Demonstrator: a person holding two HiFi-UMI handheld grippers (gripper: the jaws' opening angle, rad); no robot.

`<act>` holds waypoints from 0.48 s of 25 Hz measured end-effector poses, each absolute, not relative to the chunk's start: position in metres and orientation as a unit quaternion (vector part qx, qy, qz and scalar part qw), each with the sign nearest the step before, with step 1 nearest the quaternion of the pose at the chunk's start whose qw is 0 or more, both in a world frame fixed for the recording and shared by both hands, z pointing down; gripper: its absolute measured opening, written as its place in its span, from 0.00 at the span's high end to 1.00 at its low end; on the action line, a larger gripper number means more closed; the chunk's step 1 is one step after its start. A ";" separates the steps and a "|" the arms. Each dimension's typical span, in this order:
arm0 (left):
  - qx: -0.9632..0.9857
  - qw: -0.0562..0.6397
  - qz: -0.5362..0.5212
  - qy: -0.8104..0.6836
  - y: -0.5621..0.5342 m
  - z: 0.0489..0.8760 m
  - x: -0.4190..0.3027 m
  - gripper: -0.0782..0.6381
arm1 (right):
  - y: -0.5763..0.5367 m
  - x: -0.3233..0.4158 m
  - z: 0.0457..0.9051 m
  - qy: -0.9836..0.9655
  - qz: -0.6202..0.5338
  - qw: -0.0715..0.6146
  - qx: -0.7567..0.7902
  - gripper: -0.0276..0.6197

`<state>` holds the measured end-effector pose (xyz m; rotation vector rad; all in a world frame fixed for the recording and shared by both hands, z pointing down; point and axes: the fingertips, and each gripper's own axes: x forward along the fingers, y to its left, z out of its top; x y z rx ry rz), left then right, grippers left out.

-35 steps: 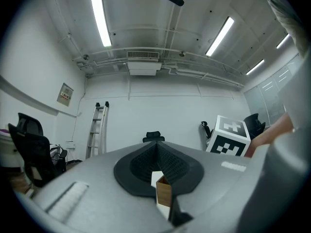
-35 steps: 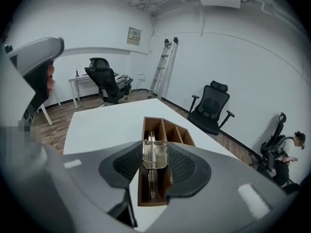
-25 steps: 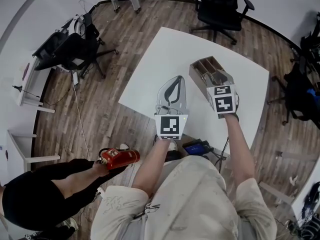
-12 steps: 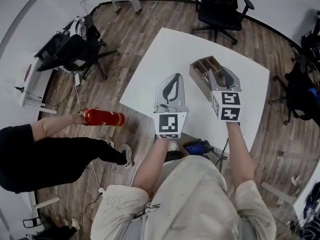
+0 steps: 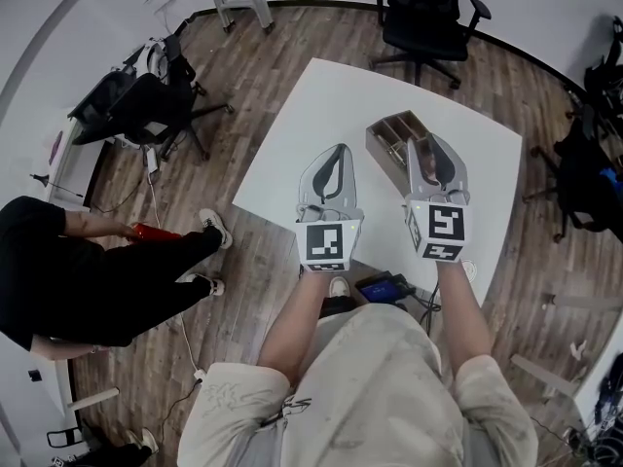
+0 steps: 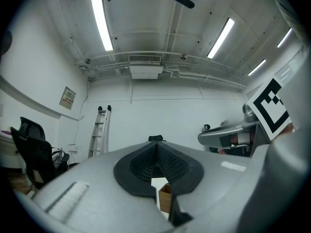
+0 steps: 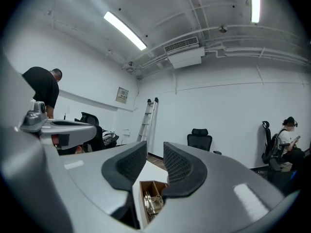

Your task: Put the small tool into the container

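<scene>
Small tool (image 7: 153,202): shiny metal, lying inside the wooden container (image 7: 146,188), in the left compartment as the right gripper view shows it. It sits below and just ahead of the right gripper (image 7: 154,152), seen through the gap between the jaws, not touching them. Those jaws stand moderately apart with nothing between the pads; they have just been closing.

The left gripper (image 6: 156,147) is off to the container's left. Its pads meet at the tip and hold nothing. Only one corner of the container (image 6: 165,199) shows under it.

From the head view, the container (image 5: 389,136) stands on the white table (image 5: 321,95). Its near end is covered by the right gripper (image 5: 430,149), which hovers over it. The left gripper (image 5: 337,154) is beside the box, apart from it. I can't see the tool from up there.

In the right gripper view the jaws cut off the near part of the compartment. The metal reads as a small glinting bundle, and I can't separate its parts. It seems to run lengthwise along the compartment, away from me. I can't tell which end points where.
</scene>
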<state>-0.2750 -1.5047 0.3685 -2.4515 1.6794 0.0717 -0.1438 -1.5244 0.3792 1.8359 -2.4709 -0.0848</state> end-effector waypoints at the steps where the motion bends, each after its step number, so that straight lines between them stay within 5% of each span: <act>1: -0.822 0.085 0.025 0.563 -1.504 0.367 -0.274 0.88 | -1.522 -0.145 0.377 -0.803 -0.031 0.030 0.594 0.79; 12: -0.820 0.089 0.031 0.564 -1.510 0.372 -0.268 0.88 | -1.516 -0.134 0.377 -0.801 -0.063 0.007 0.595 0.83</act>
